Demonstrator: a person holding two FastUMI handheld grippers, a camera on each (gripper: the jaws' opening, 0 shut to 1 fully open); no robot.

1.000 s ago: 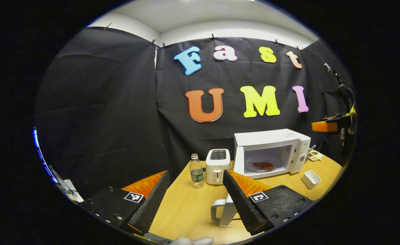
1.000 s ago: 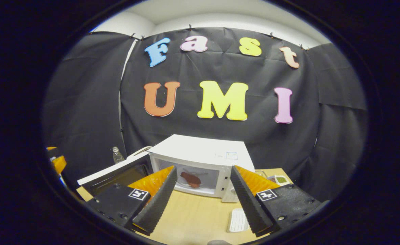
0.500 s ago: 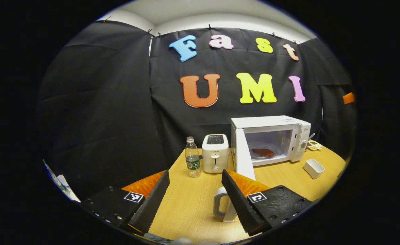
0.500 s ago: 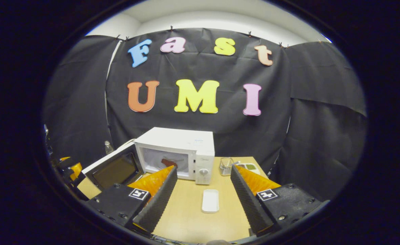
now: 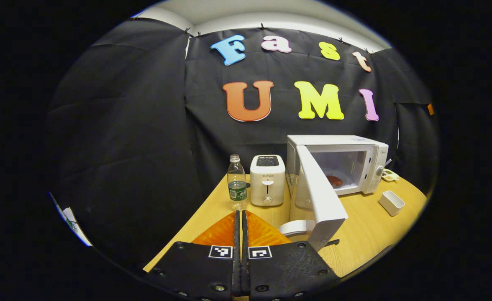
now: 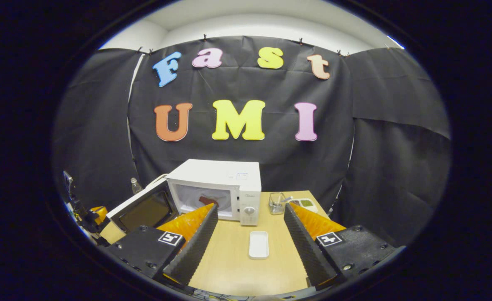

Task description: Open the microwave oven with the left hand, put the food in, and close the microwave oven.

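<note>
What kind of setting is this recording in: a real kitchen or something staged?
Most likely a staged kitchen corner in a recording booth, not a real kitchen: a microwave, a toaster and a water bottle stand on a wooden table with black cloth hung behind as walls.

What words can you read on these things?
On the toaster: front print too blurred to read.
On the microwave: top sticker and panel mark too small to read.
On the bottle: label too small to read.
On the left tongs and right tongs: coded squares, no words.
</note>
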